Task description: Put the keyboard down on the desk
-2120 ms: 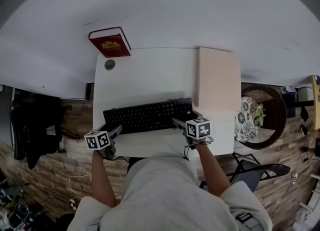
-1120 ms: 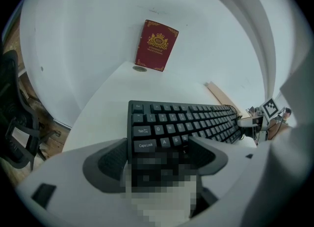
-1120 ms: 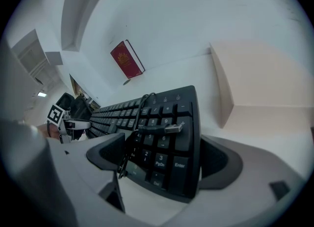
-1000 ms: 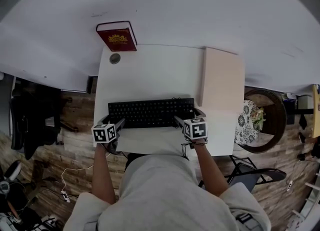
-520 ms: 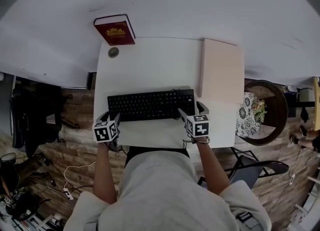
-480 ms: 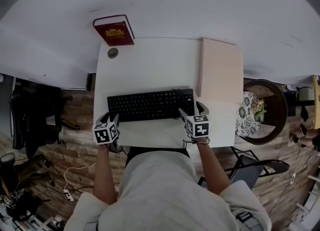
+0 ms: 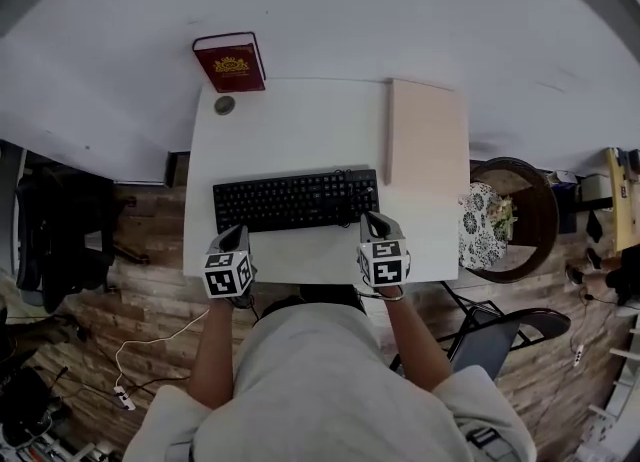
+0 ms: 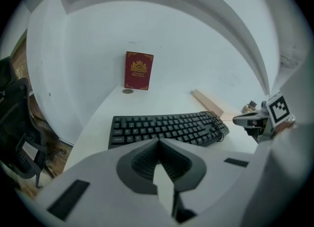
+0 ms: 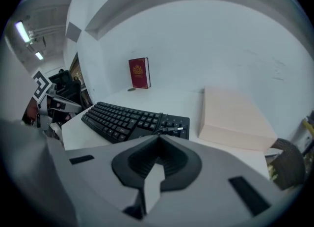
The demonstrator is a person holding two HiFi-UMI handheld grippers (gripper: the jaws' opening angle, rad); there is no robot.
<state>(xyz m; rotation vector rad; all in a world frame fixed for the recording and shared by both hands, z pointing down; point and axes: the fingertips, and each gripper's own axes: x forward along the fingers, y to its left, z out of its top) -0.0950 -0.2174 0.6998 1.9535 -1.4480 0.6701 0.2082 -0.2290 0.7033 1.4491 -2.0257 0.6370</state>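
The black keyboard (image 7: 295,200) lies flat on the white desk (image 7: 300,125), parallel to its front edge. My left gripper (image 7: 237,238) sits just in front of the keyboard's left end, apart from it. Its jaws are closing and meet, shut on nothing. My right gripper (image 7: 373,222) is by the keyboard's right front corner, also apart from it, its jaws likewise closing to shut and empty. The left gripper view shows the keyboard (image 8: 167,127) beyond the left gripper (image 8: 158,143). The right gripper view shows the keyboard (image 9: 130,118) ahead of the right gripper (image 9: 158,148).
A red book (image 7: 230,62) stands against the wall at the desk's back left, with a small round disc (image 7: 224,105) in front of it. A flat beige box (image 7: 428,150) lies along the desk's right side. A round side table (image 7: 510,215) stands right of the desk.
Both grippers have drawn back from the keyboard's ends towards the front edge and their jaws have gone from open to shut. The keyboard stays flat on the desk.
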